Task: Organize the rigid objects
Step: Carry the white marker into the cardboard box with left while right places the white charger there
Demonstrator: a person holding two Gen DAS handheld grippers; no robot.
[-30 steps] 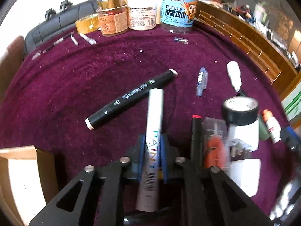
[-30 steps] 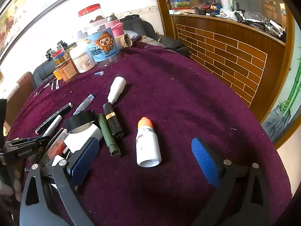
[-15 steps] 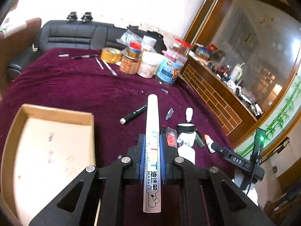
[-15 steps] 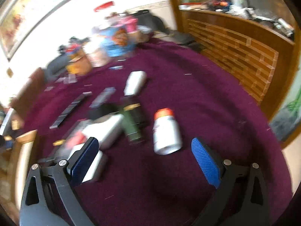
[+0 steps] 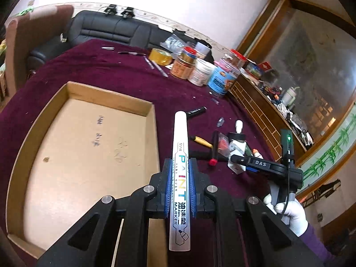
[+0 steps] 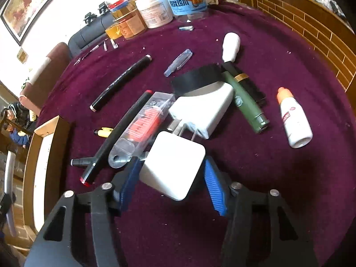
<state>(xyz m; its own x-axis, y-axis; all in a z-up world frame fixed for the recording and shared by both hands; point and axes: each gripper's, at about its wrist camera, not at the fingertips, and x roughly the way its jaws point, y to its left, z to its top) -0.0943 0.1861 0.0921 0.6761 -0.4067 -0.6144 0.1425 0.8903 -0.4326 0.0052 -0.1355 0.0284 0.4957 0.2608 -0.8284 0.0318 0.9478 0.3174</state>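
My left gripper [image 5: 181,169] is shut on a white paint marker [image 5: 181,138], held lengthwise above the right wall of an open cardboard box [image 5: 111,93] on the purple tablecloth. My right gripper [image 6: 172,163] is low over the pile, and its jaws are closing around a white square charger [image 6: 171,178]. The left pad [image 6: 131,178] meets the charger's side. The right pad [image 6: 214,189] stands a sliver off it. The charger rests tilted against a clear case holding something orange [image 6: 146,120]. The box [image 6: 29,155] also shows at the left edge of the right wrist view.
Beyond the charger lie a second white charger [image 6: 204,109], a black tape roll [image 6: 195,77], two black markers [image 6: 121,82], a green tube [image 6: 244,104], an orange-capped bottle [image 6: 293,118] and a yellow pen [image 6: 103,132]. Jars [image 6: 155,9] line the far edge. A gloved hand [image 5: 289,211] holds the right gripper.
My left gripper rose and swung left with the marker, from over the pile to the box. The right gripper dropped onto the white charger and its jaws narrowed around it.
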